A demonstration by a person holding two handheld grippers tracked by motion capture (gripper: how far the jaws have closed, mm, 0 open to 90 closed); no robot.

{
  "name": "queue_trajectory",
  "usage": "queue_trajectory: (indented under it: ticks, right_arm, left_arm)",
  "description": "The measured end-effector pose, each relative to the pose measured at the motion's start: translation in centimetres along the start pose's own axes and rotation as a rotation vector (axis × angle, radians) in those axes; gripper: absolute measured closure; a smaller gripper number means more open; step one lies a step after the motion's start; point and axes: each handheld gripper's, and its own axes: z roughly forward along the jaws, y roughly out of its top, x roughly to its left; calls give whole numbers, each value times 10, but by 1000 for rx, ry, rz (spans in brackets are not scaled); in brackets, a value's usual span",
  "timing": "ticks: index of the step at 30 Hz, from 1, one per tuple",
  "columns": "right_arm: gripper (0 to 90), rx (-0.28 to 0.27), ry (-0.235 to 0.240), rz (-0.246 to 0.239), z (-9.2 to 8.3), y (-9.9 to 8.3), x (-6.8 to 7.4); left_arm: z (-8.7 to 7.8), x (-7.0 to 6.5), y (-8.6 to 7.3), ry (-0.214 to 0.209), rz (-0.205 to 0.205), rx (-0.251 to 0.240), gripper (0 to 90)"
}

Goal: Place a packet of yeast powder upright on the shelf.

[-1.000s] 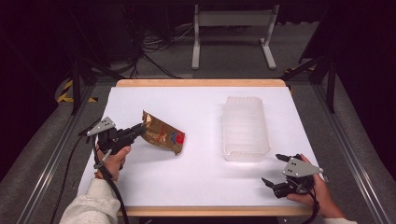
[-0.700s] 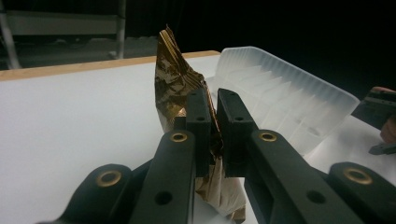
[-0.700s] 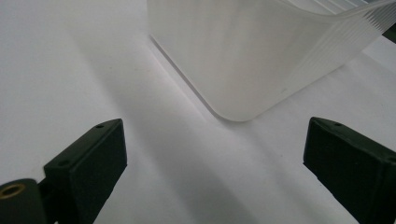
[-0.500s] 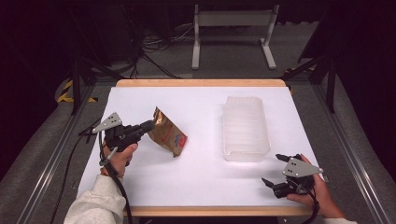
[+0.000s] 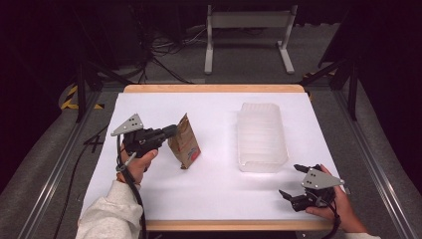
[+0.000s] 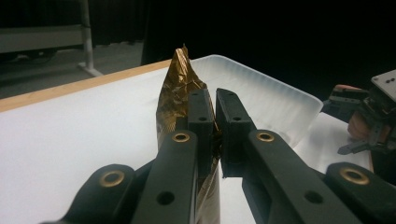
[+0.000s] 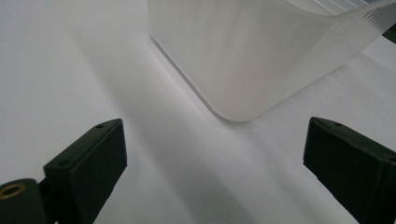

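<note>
High view: left hand-held gripper clamps the upright gold bag; right hand-held gripper gapes

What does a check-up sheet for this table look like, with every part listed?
Surface: white table with a wooden edge, flat.
Job's things: gold bag stands tilted on the table, pinched at its upper edge; clear bin lies to its right, apart from it.
Clutter: nothing seen.
Grippers: left gripper shut on the bag; right gripper open, jaws wide, near the bin's near corner, touching nothing.
Cables: black cable trails from the left gripper along the sleeve; loose cables on the floor behind.
Surroundings: dark room, grey floor, white stand beyond the table.
</note>
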Motion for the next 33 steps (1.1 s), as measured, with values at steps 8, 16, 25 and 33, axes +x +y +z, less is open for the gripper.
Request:
queue_trajectory:
  ticks: [8,16,25,33]
  right_arm:
    - [66,3,3,2,0,0,0]
    - [66,3,0,1,0,1,1]
    - [66,-3,-3,7,-1,0,0]
    - [66,0,-6,10,-2,-1,-1]
  left_arm:
    - [9,-7,12,-47,34,-6,857]
    - [24,-17,29,-107,109,4,858]
    - [44,-33,50,-178,182,7,857]
    - [64,-46,66,-213,221,25,857]
